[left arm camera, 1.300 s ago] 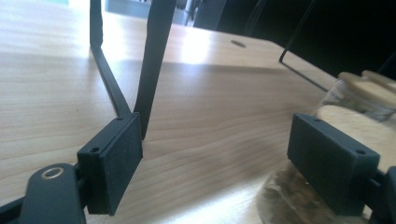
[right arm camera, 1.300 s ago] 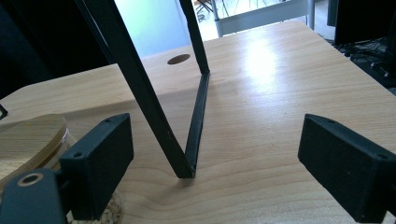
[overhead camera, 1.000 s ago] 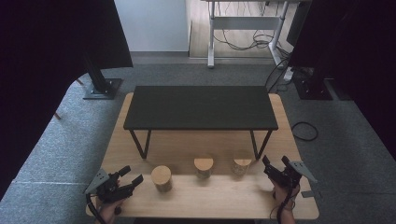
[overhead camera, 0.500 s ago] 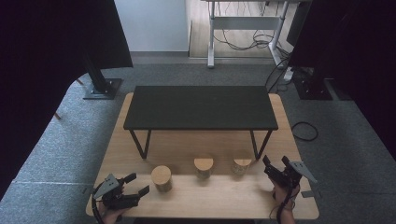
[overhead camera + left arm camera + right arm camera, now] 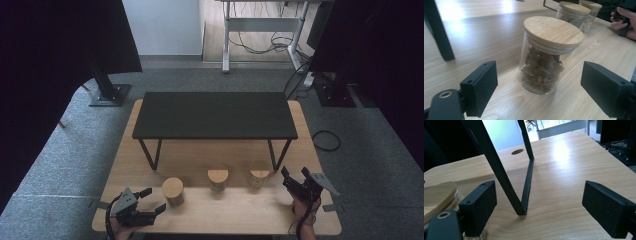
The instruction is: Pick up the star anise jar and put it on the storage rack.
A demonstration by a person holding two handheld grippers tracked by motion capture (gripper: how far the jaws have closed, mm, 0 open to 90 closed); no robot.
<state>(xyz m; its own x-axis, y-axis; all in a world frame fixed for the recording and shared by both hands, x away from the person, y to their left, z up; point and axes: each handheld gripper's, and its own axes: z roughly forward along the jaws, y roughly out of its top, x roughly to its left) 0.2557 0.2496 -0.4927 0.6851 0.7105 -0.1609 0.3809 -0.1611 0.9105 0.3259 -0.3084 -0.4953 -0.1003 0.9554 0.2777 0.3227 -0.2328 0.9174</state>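
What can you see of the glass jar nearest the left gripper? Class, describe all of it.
The glass jar is a clear, round container with a flat, light wooden lid seated on a pale seal ring. It is closed, upright, and partly filled with dark brown, star-shaped dried pieces, possibly star anise. It stands on the wooden table, leftmost of three jars in a row. The left gripper faces it with its jaws open, wider than the jar and short of it; only the table touches it.
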